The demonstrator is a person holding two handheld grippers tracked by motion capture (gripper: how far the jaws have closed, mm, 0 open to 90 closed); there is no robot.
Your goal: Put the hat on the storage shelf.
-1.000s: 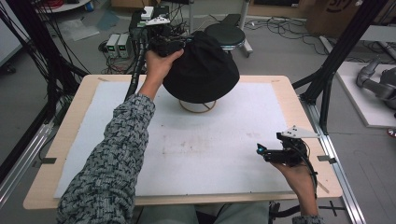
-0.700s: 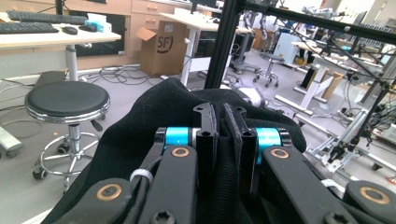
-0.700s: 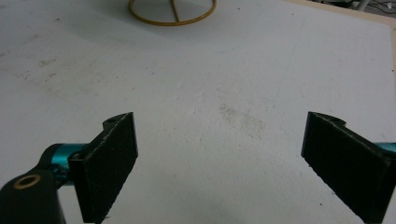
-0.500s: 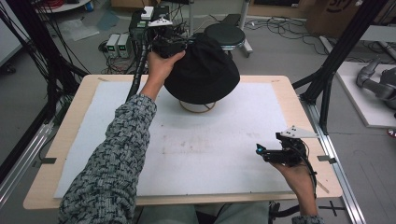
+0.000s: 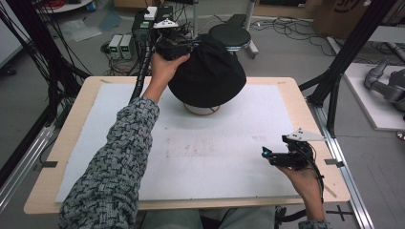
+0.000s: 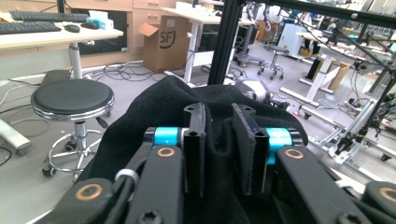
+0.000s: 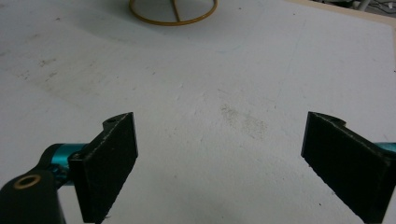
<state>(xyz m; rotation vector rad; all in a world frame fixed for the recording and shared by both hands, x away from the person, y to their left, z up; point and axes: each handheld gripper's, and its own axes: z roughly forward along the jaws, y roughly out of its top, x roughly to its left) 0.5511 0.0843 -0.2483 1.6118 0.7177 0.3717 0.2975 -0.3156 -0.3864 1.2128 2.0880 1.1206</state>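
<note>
A black cloth cap (image 5: 210, 76) sits draped over a stand with a gold wire ring base (image 5: 201, 110) at the far middle of the white mat. My left gripper (image 5: 188, 45) is at the cap's upper far-left side. Its jaws have just been opening. In the left gripper view (image 6: 219, 109) the pads stand a little apart, with a fold of the black cloth (image 6: 154, 102) lying loose in the gap. My right gripper (image 5: 264, 153) hovers low over the mat at the near right, wide open with nothing in it (image 7: 220, 119). The ring base (image 7: 173, 18) lies ahead of it.
The white mat (image 5: 215, 157) covers the wooden table (image 5: 305, 119). Black frame posts (image 5: 334, 81) stand at the table's right and left. Beyond the far edge are a black stool (image 5: 229, 34), power boxes and cables on the floor. A cardboard box (image 6: 163, 42) stands farther off.
</note>
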